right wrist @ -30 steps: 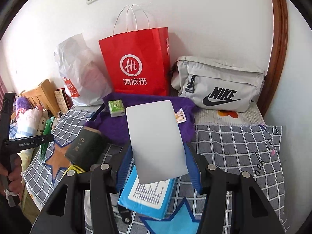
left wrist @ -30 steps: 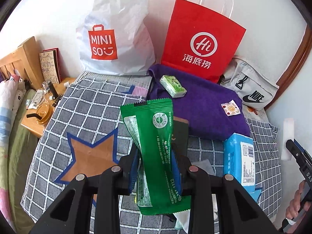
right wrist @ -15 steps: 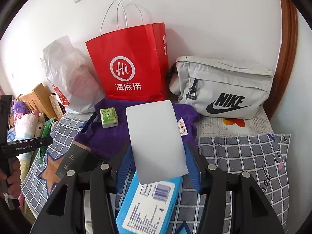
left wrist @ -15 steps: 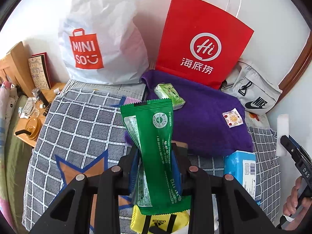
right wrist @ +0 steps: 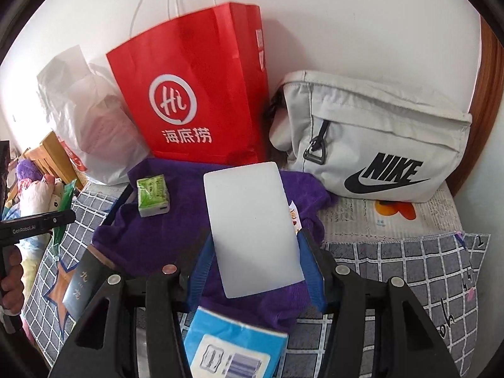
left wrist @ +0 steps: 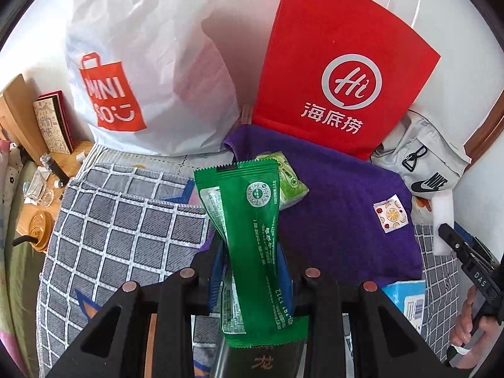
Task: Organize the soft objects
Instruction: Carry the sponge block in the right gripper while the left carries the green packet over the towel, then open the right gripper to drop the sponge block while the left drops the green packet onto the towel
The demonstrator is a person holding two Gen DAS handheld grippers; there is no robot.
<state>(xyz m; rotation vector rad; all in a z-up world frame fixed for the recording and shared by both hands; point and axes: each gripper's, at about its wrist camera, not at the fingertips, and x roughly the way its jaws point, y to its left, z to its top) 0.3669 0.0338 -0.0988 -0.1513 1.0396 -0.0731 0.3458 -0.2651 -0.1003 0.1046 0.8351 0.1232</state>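
— Left wrist view, what do you hold?
— My left gripper point(left wrist: 252, 271) is closed on a green packet point(left wrist: 249, 239), frame centre, over the purple towel point(left wrist: 346, 208).
— And right wrist view?
— My right gripper point(right wrist: 256, 264) clamps a white pad point(right wrist: 252, 233) at centre, above the same towel point(right wrist: 151, 239).

Ahead of the left fingers point(left wrist: 217, 271), a small tissue pack point(left wrist: 285, 182) and a sachet point(left wrist: 390, 212) lie on a folded towel point(left wrist: 340, 230). Behind it stand 2 bags: plastic bag point(left wrist: 151, 63) left, paper bag point(left wrist: 340, 72) right. A waist bag point(right wrist: 378, 138) sits behind the right fingers point(right wrist: 315, 274).
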